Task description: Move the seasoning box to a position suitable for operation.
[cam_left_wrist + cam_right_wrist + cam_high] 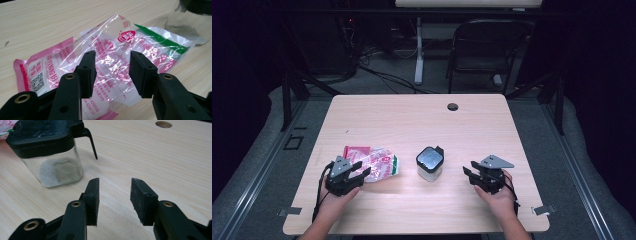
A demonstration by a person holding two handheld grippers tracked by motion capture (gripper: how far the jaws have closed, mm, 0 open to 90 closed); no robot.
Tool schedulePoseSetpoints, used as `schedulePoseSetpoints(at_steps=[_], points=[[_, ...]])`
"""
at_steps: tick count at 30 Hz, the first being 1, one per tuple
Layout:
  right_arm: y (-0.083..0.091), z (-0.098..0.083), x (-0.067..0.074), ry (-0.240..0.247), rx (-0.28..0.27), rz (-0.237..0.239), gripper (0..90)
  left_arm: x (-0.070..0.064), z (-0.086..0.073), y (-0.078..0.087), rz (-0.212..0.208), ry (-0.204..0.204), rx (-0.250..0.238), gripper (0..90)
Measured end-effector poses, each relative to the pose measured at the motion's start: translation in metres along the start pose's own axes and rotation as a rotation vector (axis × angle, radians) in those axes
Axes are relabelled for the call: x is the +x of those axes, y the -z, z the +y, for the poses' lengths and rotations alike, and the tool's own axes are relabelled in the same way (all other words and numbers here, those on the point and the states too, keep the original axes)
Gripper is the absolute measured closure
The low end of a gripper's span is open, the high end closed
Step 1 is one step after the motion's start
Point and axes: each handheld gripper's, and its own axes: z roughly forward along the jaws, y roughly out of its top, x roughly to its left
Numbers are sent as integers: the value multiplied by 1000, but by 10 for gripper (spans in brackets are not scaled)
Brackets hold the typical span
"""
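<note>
- Lower left of the high view: your left gripper (357, 172) hovers over the near edge of the pink-and-clear plastic bag (374, 161); its jaws stand apart, holding nothing.
- Lower right: your right gripper (472, 172) rests on the table (412, 120), jaws apart, empty.
- Centre: the glass jar (430, 163) with a black lid stands just right of the bag.
- Step, as judged: approach. Next, lower the left jaws and close them on the bag's film.

We see the table (422, 120) lit evenly from above while the room around it sinks into near black. Glare streaks the crinkled plastic bag (120, 57). Both gripper views are bright, softening slightly toward the far edges.
</note>
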Motion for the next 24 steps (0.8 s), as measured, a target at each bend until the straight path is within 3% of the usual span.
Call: schedulePoseSetpoints(at_steps=[5,9,14,20,22,24], points=[[1,1,0,20,-13,1,604,-1,3,-2,-5,15,-17,575],[-1,6,-1,22,-33,0,621,-4,3,-1,-4,-2,-3,583],[-6,9,0,10,-39,48,638,-7,5,0,-13,-21,-21,594],[-10,23,10,54,-42,118,657,-16,5,-3,-36,-54,-3,620],[-12,25,11,67,-49,120,660,-17,6,-3,-39,-59,1,622],[-25,30,13,88,-25,117,660,-19,6,-4,-39,-52,1,623]])
